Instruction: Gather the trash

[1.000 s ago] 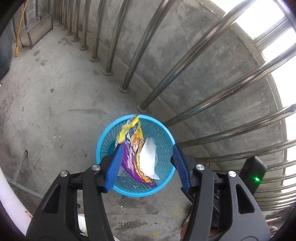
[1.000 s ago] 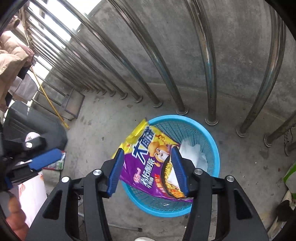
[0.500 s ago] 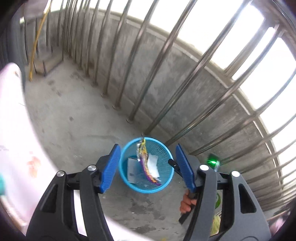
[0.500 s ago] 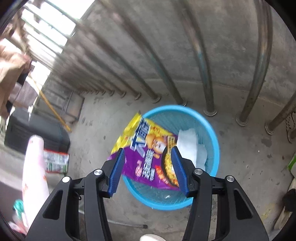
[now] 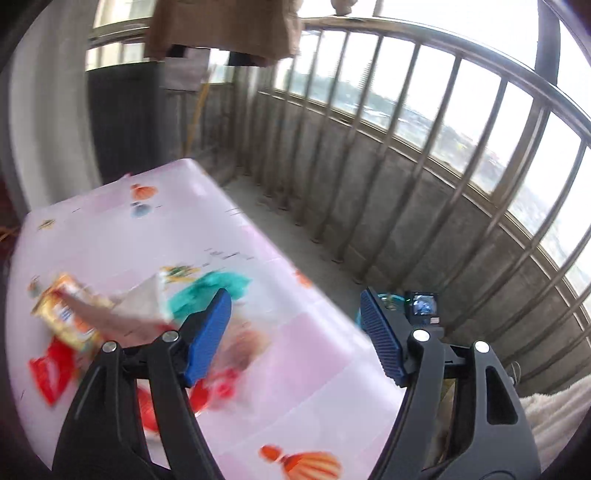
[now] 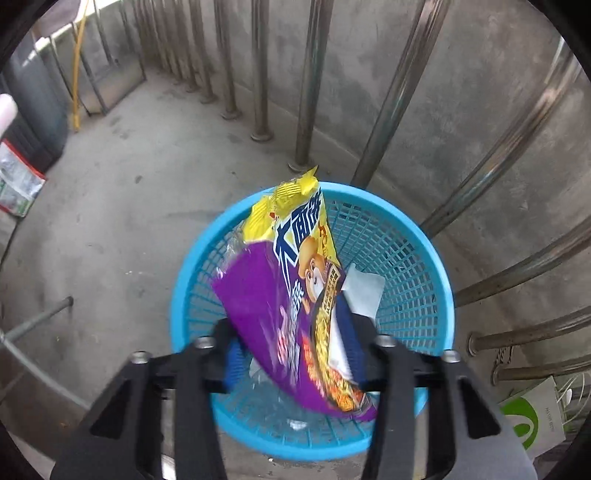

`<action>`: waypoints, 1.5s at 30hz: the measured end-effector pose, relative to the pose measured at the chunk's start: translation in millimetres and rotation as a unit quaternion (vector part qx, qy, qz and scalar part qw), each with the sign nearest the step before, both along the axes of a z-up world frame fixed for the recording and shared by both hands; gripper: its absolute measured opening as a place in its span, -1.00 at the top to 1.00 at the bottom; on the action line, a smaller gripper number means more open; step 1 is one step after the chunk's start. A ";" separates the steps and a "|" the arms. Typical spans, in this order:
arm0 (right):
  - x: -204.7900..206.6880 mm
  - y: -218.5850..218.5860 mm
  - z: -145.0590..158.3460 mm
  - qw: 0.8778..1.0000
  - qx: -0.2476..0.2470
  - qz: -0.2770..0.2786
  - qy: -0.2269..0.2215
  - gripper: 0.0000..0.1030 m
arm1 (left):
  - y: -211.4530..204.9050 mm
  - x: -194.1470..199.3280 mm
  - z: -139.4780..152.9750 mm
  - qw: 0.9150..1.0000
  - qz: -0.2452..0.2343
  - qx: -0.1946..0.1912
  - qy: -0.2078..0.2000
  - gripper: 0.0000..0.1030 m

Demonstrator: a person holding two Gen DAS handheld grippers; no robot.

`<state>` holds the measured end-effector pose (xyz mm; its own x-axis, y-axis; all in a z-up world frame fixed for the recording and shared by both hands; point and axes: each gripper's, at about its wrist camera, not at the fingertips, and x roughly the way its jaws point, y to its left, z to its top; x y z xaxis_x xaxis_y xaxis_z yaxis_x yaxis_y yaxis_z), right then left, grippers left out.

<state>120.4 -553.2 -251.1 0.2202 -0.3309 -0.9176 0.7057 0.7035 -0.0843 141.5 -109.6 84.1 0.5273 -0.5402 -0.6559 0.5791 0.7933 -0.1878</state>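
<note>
My right gripper (image 6: 291, 328) points down into the blue mesh basket (image 6: 184, 295), and its jaws are closing on a purple and yellow snack packet (image 6: 280, 280). The packet stands bent between the pads, its yellow top over the basket's far rim. White paper (image 6: 364, 291) lies in the basket beside it. My left gripper (image 5: 293, 299) hangs above the pink-clothed table (image 5: 295, 369), its jaws opening with nothing between them. On the cloth lie a yellow wrapper (image 5: 62, 317), a red wrapper (image 5: 51, 373), crumpled white paper (image 5: 144, 306) and a teal scrap (image 5: 210, 291), all blurred.
Steel railing bars (image 6: 402, 85) on a concrete kerb curve closely behind the basket. A green and white paper bag (image 6: 532, 417) stands at its right. A printed packet (image 6: 18, 184) lies on the floor at the left, near a dark bin (image 6: 33, 103). Clothes (image 5: 221, 29) hang over the table's far end.
My left gripper swung up and away from the basket to the table and widened. My right gripper dropped closer to the basket, rolled, and narrowed on the packet, which now stands folded.
</note>
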 end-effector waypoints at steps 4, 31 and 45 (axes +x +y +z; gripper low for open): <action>7.6 -11.5 -2.5 1.000 -0.002 0.020 0.004 0.89 | 60.5 -3.9 -3.4 0.998 0.063 0.007 -0.012 -0.32; 39.6 -34.4 -111.1 0.970 0.020 0.183 0.160 0.86 | 186.2 7.2 -25.2 0.973 0.228 0.014 0.014 -0.32; 35.4 -69.5 -64.0 0.991 0.093 0.073 0.064 -0.43 | 203.3 3.9 -33.6 0.969 0.243 -0.007 0.029 -0.41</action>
